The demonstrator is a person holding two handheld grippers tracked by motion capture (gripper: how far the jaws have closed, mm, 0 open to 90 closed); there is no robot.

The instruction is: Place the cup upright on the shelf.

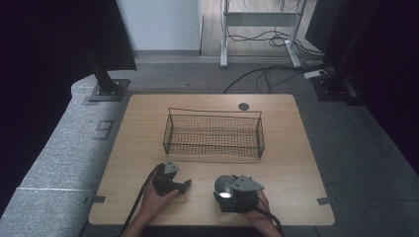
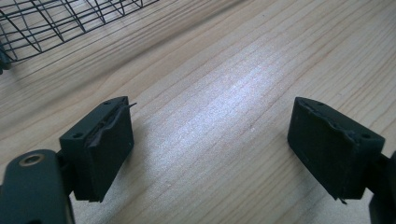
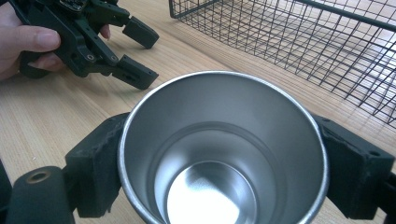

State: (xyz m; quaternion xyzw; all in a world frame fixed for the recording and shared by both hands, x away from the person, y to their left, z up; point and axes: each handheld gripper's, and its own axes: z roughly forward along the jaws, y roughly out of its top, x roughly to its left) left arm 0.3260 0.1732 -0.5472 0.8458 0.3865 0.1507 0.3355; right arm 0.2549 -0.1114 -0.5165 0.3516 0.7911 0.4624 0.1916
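1. The steel cup [image 3: 223, 154] stands upright on the wooden table [image 1: 296, 163], near the person's edge and in front of the wire basket [image 1: 213, 133], well short of it
2. The right gripper [image 3: 223, 168] has its two black jaws set against opposite sides of the cup just under the rim, pads pressing on the wall; it appears clamped on the cup
3. The left gripper [image 1: 174, 183] rests on the table beside the cup, jaws spread wide with nothing but bare wood between them
4. The cup looks thin-walled and empty, so probably light, and stiff enough to take a firm squeeze without denting
5. Its polished, slightly tapered wall is likely slippery: a grip too low or too loose could let it slide or tilt
6. Holding across the widest part, close under the rolled rim as now, seems the safest place, since the rim gives the pads a lip to catch on
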